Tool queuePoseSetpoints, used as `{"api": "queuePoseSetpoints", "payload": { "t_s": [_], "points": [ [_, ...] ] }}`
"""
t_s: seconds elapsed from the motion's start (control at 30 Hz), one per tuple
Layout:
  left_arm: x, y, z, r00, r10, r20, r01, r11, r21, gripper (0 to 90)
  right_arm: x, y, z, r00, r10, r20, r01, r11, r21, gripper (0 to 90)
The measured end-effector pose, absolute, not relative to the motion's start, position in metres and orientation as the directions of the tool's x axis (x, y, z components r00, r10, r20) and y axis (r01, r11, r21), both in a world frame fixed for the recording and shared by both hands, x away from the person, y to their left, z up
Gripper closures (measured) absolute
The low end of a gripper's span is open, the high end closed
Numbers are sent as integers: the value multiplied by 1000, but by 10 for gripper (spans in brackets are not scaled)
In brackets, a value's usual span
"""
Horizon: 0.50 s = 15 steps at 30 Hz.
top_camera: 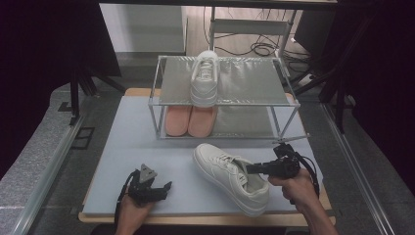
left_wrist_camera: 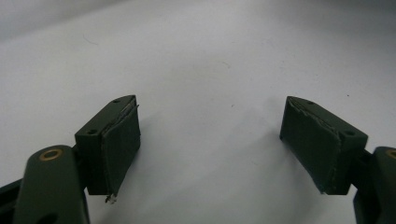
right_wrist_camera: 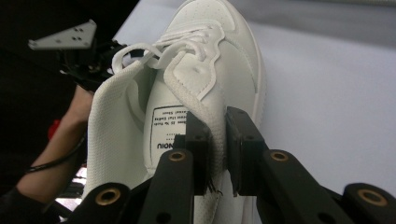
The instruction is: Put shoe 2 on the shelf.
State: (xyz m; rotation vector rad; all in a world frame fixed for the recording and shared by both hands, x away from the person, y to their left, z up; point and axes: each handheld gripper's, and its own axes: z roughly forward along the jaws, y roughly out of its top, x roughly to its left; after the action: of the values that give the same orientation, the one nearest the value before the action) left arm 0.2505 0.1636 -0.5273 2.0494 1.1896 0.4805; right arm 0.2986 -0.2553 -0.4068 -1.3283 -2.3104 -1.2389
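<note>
A white sneaker (top_camera: 230, 176) lies on the grey mat at the front, toe pointing to the back left. My right gripper (top_camera: 252, 169) is shut on the sneaker's collar wall near the heel; in the right gripper view the white sneaker (right_wrist_camera: 205, 70) has its padded collar pinched between the two black pads (right_wrist_camera: 240, 140). My left gripper (top_camera: 164, 187) rests on the mat at the front left, held by a hand. In the left gripper view its jaws stand wide apart, left gripper (left_wrist_camera: 210, 140) open over bare mat with nothing between them.
A metal-frame shoe rack (top_camera: 222, 100) stands at the back of the mat. A second white sneaker (top_camera: 204, 78) sits on its top shelf, and a pair of pink shoes (top_camera: 190, 121) on the lower level. Cables lie on the floor behind.
</note>
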Motion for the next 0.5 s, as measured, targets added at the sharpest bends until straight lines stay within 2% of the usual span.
{"api": "queuePoseSetpoints", "payload": {
  "t_s": [0.5],
  "points": [
    [251, 164, -527, 510, 860, -30, 598, -328, 732, 201, 300, -271, -370, -568, 603, 559, 781, 182, 598, 799]
  ]
}}
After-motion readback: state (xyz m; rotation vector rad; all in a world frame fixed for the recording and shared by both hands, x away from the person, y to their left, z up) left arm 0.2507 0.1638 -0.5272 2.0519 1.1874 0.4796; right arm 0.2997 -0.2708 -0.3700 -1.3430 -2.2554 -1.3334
